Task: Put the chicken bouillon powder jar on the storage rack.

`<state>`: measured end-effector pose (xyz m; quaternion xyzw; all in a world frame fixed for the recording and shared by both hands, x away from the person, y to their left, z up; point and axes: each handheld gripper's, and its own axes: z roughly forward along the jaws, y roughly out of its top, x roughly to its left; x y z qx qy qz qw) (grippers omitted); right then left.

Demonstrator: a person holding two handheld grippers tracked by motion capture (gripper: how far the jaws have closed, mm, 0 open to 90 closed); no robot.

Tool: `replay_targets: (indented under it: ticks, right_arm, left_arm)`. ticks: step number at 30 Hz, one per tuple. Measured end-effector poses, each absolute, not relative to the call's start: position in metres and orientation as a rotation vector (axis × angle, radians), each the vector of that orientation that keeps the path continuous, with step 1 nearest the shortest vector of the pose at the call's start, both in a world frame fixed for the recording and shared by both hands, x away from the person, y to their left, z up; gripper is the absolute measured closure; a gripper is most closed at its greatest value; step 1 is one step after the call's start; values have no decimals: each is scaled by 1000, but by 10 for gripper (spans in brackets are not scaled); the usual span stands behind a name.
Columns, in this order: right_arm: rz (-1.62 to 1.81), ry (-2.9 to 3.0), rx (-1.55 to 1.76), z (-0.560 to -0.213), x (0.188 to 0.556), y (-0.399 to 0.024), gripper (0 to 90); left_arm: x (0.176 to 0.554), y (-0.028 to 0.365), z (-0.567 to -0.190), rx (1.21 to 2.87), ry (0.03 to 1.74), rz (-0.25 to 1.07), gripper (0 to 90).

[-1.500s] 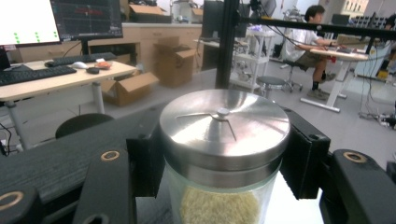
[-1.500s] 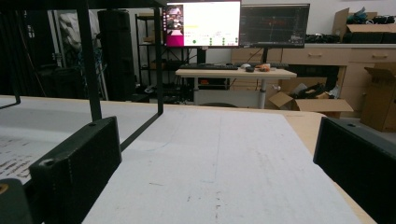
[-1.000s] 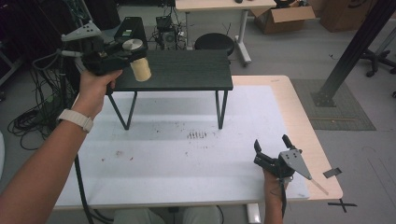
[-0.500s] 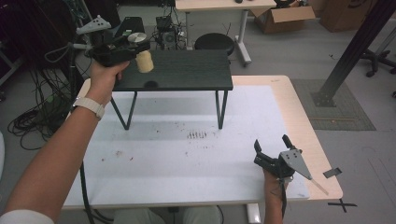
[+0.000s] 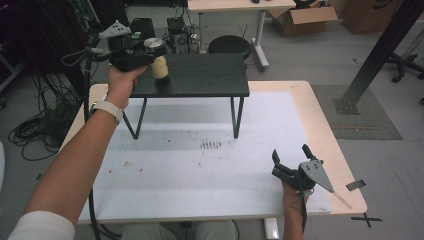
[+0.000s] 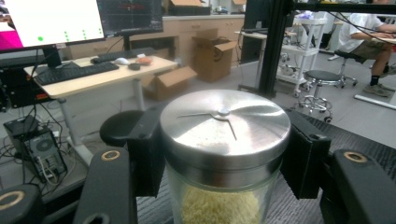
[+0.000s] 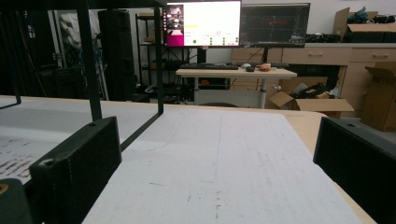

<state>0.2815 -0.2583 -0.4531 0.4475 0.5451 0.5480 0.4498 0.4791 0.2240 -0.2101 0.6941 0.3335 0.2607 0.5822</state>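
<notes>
— What is the jar [image 6: 224, 186] made of?
— Clear, smooth glass. Its lid [image 6: 225, 123] is shiny brushed metal. The yellow stuff [image 6: 219, 207] inside looks grainy.
— And the left claw [image 6: 224, 154]?
— Dull black plastic, with little brass-looking rings.
— The table [image 5: 320, 135]?
— Pale wood at the edges. A white sheet [image 5: 200, 165], matt and a bit smudged, covers it. The small shelf [image 5: 210, 75] has a black, finely ridged top on thin metal legs.

Silver-lidded jar [image 6: 224, 154] – yellow grains

The jar [image 6: 224, 154] is cut off at the left gripper view's bottom edge, its base unseen.
</notes>
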Motion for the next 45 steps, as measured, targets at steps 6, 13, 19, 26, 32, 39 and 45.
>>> replay_targets:
  ticks: [6,13,19,26,32,39,45]
  right_arm:
    - [1355,1349,1107,-453,282,-258,8]
    - [1354,1349,1106,-453,282,-258,9]
    - [1352,1351,1106,-453,282,-258,9]
    - [1352,1351,1106,-453,282,-258,9]
    - [1351,1352,1107,-453,282,-258,9]
    - [1352,1350,1107,-453,282,-258,9]
    - [1351,1350,1106,-453,282,-258,8]
  left_arm:
    - [481,224,-214,1628,791,625,421]
    - [483,226,-223,1623,809,629,420]
    - [483,227,-223,1626,802,637,420]
    - [483,227,-224,1621,803,628,416]
    - [482,228,-223,1607,821,617,291]
    - [477,233,-222,1589,843,609,162]
    - [468,238,-219,1581,859,610,73]
